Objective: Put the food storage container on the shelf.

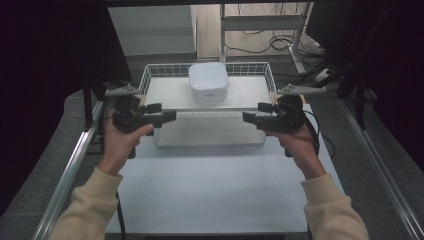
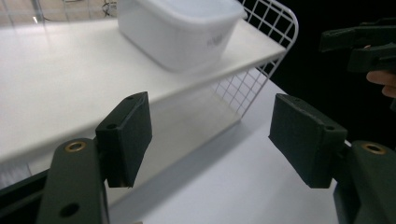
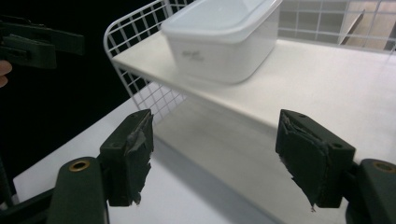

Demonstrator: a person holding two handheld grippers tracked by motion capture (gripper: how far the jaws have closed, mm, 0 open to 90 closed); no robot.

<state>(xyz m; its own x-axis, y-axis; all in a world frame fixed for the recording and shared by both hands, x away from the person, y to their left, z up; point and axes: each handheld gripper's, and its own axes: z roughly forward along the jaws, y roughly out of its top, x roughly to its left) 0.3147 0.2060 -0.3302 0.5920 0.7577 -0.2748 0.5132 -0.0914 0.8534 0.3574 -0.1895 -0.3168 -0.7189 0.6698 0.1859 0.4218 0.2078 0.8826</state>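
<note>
Grippers, left [image 1: 170, 116] and right [image 1: 248, 116], hover wide open and empty at the front edge of the white wire-walled shelf [image 1: 210, 111]. The white lidded plastic box [image 1: 208, 82] sits at the shelf's back centre. Approach should stay level and symmetrical, I judge, clearing the wire sides.

White container [image 1: 208, 82] blocks the shelf [image 1: 165, 95] middle; both sides lie free.

One lidded white container [image 1: 208, 82]; one wire shelf rack [image 1: 150, 75]; two grippers.
</note>
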